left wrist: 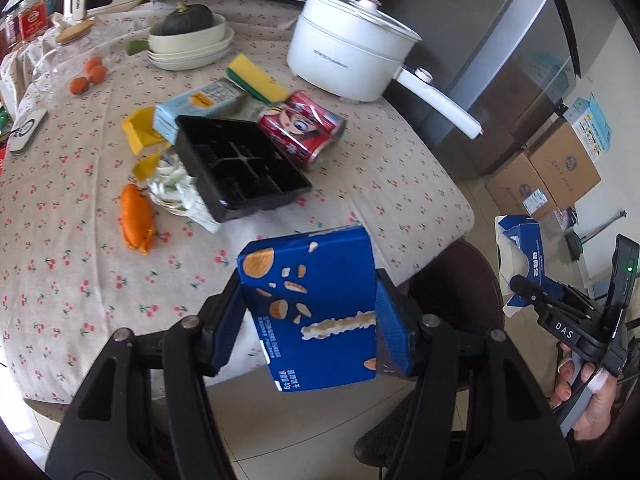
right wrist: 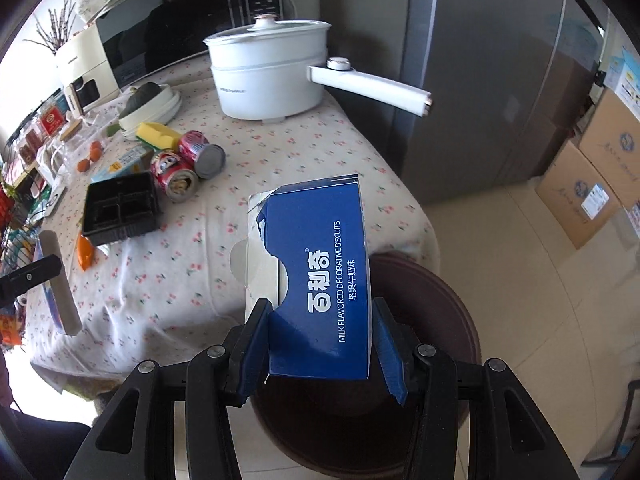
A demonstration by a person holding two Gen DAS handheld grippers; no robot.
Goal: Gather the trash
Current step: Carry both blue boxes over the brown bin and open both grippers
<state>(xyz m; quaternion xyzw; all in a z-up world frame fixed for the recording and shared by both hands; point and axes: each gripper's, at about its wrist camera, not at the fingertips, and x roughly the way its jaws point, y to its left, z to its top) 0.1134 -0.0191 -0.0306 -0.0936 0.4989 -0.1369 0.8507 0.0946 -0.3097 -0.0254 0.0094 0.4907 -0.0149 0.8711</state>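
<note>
Left gripper [left wrist: 310, 322]: jaws clamped on a blue snack box [left wrist: 312, 312], pads pressed on its two side faces, box tilted, held off the table edge over the floor. Right gripper [right wrist: 320, 338]: jaws closed on a torn blue biscuit carton [right wrist: 320, 280], white inner flap showing on its left side, carton held above a dark round bin [right wrist: 436, 360] that stands on the floor against the table's near edge. In the left wrist view the right gripper and its carton sit at 3 o'clock, with the person's hand [left wrist: 588, 396] on the handle. Table [left wrist: 60, 280] with a cherry-print cloth. From the left-held box, at 11 o'clock: black divided tray [left wrist: 240, 168] resting tilted on crumpled white wrapping [left wrist: 176, 192]; orange item [left wrist: 136, 220] just beside the wrapping. At 12 o'clock: two red cans [left wrist: 304, 128] lying on their sides, touching; yellow sponge [left wrist: 256, 78] beyond them. White electric pot [left wrist: 348, 60] at 1 o'clock, lid on, handle overhanging the table edge. Cardboard boxes [left wrist: 552, 176] on the floor at 2 o'clock.
</note>
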